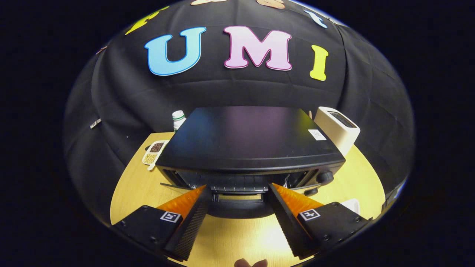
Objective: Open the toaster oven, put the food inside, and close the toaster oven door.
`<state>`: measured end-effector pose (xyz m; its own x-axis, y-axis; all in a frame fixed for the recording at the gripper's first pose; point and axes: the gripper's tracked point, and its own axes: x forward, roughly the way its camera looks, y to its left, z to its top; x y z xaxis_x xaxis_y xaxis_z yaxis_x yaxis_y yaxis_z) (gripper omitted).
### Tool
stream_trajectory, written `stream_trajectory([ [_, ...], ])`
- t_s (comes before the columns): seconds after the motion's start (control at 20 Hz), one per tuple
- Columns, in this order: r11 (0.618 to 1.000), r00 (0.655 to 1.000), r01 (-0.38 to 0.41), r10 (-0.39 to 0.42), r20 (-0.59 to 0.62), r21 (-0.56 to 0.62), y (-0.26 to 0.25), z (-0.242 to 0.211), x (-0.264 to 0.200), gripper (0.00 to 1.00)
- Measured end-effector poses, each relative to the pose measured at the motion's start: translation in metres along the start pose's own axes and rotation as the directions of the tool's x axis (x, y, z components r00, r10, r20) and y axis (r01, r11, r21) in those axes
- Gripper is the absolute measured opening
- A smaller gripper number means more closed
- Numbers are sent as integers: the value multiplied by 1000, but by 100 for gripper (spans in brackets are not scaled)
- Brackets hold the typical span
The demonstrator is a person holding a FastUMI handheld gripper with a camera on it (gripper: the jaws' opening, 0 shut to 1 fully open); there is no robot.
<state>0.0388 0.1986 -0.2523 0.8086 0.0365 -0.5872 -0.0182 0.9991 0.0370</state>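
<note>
While the gripper [237, 191] is held wide open and empty, the toaster oven [248, 142] stands just ahead of its fingers, with the door handle [237, 195] between the fingertips. The handle should be approached squarely, then pulled down slowly.

A light wooden table [356, 178] stands against black cloth walls [122, 107], glare on its near surface.
</note>
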Motion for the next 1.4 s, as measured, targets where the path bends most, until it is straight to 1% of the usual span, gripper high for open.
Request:
stream_trajectory([
  [0.4,1000,997,-25,25,-72,9,0,-49,-25,100],
  [0.5,999,995,-31,30,-99,-6,-1,-63,-29,99],
  [0.6,999,989,-38,38,-144,6,-1,-81,-31,100],
  [0.8,996,965,-55,72,-254,71,1,-121,-34,100],
  [1.0,993,932,-87,108,-347,73,1,-158,-40,100],
  [1.25,989,915,-119,145,-376,93,-4,-169,-47,100],
  [1.4,983,906,-147,180,-383,114,-9,-167,-53,100],
])
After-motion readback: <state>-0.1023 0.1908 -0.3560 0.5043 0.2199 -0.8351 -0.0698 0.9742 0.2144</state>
